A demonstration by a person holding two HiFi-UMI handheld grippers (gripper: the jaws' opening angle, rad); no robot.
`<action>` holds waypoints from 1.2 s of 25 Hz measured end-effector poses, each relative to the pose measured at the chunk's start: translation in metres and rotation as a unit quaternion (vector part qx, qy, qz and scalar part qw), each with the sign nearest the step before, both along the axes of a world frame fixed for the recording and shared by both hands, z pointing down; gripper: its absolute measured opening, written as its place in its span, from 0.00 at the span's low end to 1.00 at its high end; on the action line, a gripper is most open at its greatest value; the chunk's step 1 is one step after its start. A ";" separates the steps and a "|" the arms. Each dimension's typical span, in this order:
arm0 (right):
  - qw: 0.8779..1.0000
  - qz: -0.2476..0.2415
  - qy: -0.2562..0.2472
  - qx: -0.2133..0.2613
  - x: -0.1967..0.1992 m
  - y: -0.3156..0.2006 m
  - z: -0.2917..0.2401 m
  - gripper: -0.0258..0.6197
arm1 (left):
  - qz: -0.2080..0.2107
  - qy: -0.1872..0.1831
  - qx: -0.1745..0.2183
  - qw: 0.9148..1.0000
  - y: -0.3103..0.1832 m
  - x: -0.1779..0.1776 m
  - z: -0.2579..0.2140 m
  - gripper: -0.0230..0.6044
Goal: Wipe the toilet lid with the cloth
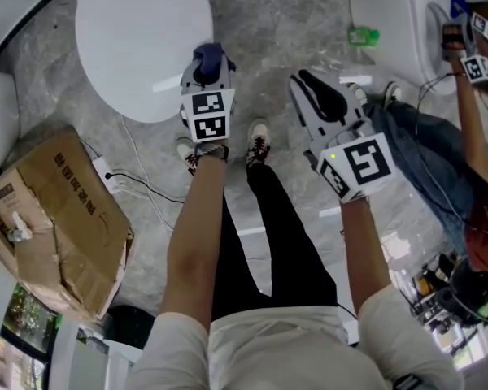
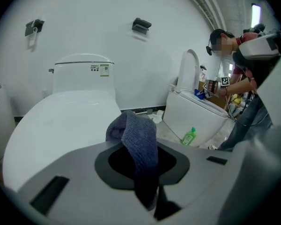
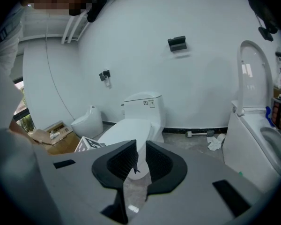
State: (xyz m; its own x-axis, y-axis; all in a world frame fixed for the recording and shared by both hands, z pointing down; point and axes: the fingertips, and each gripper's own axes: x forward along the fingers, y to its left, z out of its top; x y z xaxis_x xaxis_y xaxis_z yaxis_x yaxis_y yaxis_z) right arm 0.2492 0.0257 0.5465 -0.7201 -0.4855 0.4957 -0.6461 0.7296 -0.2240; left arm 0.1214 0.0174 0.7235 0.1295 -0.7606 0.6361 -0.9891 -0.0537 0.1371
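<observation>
The white toilet lid (image 1: 142, 39) lies closed at the upper left of the head view, and it fills the left of the left gripper view (image 2: 61, 125). My left gripper (image 1: 206, 70) hovers just off the lid's right edge, shut on a blue-grey cloth (image 1: 211, 54). In its own view the cloth (image 2: 136, 139) bunches up out of the jaws and hides their tips (image 2: 140, 158). My right gripper (image 1: 309, 84) is held over the floor to the right of the lid. Its black jaws (image 3: 140, 149) stand a narrow gap apart, holding nothing. The toilet lid (image 3: 131, 128) shows beyond them.
A crushed cardboard box (image 1: 57, 218) and a power strip with cables (image 1: 106, 177) lie on the floor at left. A second toilet (image 2: 196, 111) with its lid raised stands to the right, with a green bottle (image 1: 363, 35) beside it and another person (image 1: 464, 136) working there.
</observation>
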 end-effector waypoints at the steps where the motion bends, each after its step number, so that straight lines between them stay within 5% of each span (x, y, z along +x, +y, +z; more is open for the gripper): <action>1: 1.000 0.004 0.001 0.001 0.002 0.000 0.000 0.16 | 0.007 0.001 0.005 1.000 -0.003 0.003 -0.002 0.14; 19: 0.998 0.041 -0.005 0.049 -0.031 -0.004 -0.086 0.16 | 0.081 0.007 0.088 0.993 0.010 -0.030 -0.129 0.13; 30: 0.996 0.034 -0.008 0.087 -0.068 -0.008 -0.166 0.14 | 0.084 -0.003 0.139 0.987 0.031 -0.076 -0.239 0.12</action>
State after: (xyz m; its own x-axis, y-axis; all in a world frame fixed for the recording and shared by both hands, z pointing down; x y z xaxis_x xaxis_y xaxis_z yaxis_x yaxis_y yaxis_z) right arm 0.1815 0.0173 0.3809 -0.6900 -0.6111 0.3879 -0.6927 0.7130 -0.1087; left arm 0.0451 0.0482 0.4848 0.2652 -0.8738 0.4076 -0.9638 -0.2515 0.0880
